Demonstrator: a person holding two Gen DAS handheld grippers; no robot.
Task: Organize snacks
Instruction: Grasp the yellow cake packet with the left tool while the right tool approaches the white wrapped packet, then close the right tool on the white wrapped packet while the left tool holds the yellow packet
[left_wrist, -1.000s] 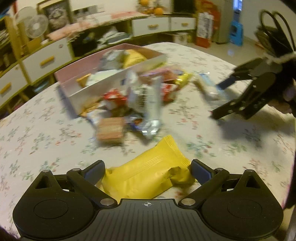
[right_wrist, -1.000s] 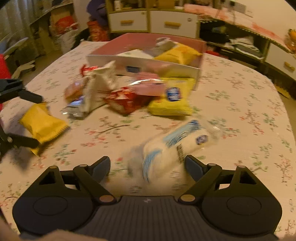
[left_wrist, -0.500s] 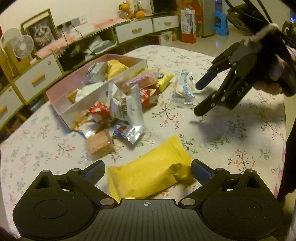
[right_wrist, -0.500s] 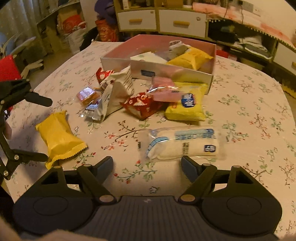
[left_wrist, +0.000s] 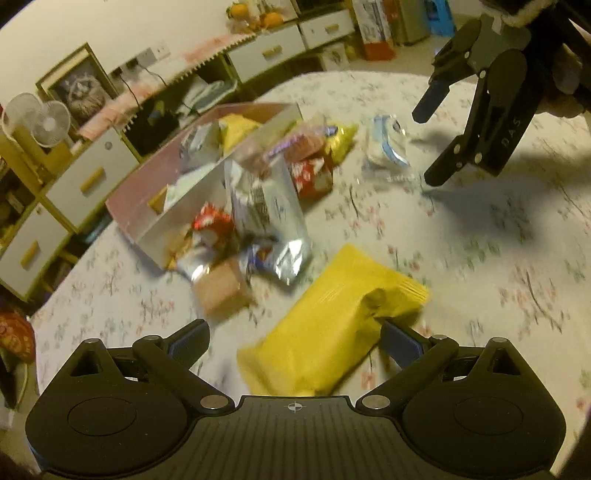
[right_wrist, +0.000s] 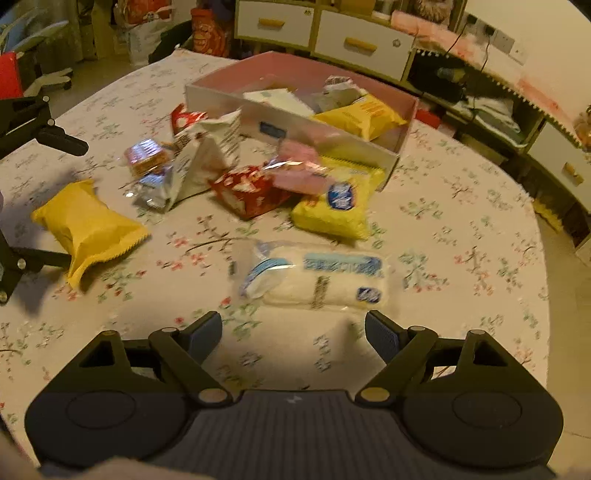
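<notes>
On a table (right_wrist: 461, 221) under a floral cloth, the left gripper (left_wrist: 293, 338) has its fingers spread around a yellow snack packet (left_wrist: 332, 325). The right finger (left_wrist: 400, 341) touches the packet's crinkled near-right corner, while the left finger (left_wrist: 188, 338) stands clear of it, so the packet lies between the jaws without being clamped. From the right wrist view the same packet (right_wrist: 88, 225) lies at the near left of the table, framed by the black arms of that gripper.

The right gripper (right_wrist: 293, 334) hangs over the table with its jaws wide and opening. A white packet with blue print (right_wrist: 317, 277) lies flat just beyond the fingertips, not between them and touched by neither pad. In the left wrist view this gripper (left_wrist: 430, 144) shows at the far right, above the cloth and near the same white packet (left_wrist: 386, 142).

Farther back stands a shallow pink box (right_wrist: 402, 110), open at the top, with a yellow bag (right_wrist: 360, 116) and some pale wrappers inside. Against its near wall is a loose heap: a flat yellow bag with a blue round mark (right_wrist: 336, 206), a pink wrapper (right_wrist: 299, 173) lying across it, a red packet (right_wrist: 251, 190), a white and silver bag (right_wrist: 207, 162) standing tilted, and a small clear-wrapped biscuit (right_wrist: 146, 157) to the left. White cabinets with yellow drawer handles (right_wrist: 358, 44) line the wall beyond the table
</notes>
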